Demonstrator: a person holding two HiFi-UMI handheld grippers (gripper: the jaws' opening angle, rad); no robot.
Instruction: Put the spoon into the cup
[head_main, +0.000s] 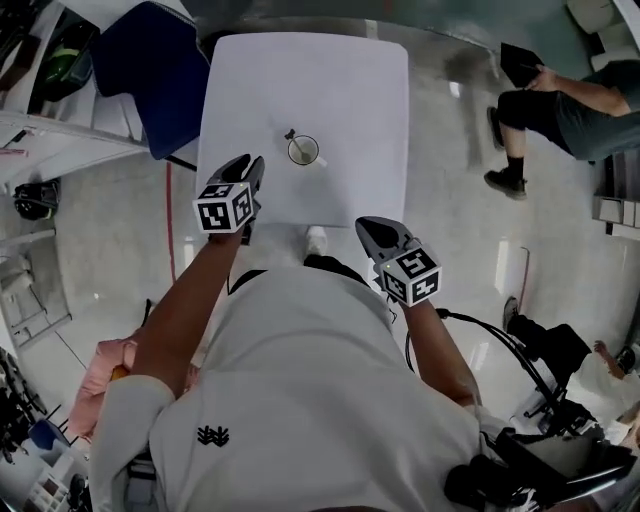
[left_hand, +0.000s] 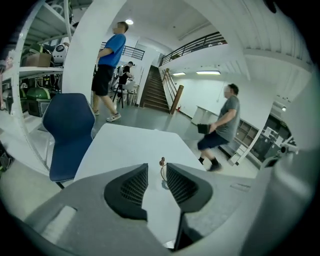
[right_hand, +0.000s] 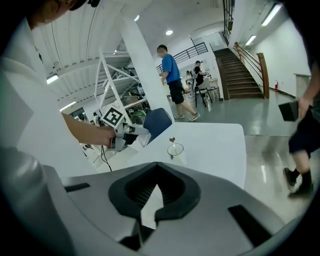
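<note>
While the left gripper (head_main: 250, 166) hovers at the near edge of the white table (head_main: 350, 90) with its jaws spread wide and nothing between them, the right gripper (head_main: 368, 228) is pressed closed and empty. Well ahead of both, the clear cup (head_main: 304, 151) stands on the table with the spoon (head_main: 291, 134) inside, its handle leaning over the rim. The spoon's bowl probably rests at the bottom, but the glass blurs it.
</note>
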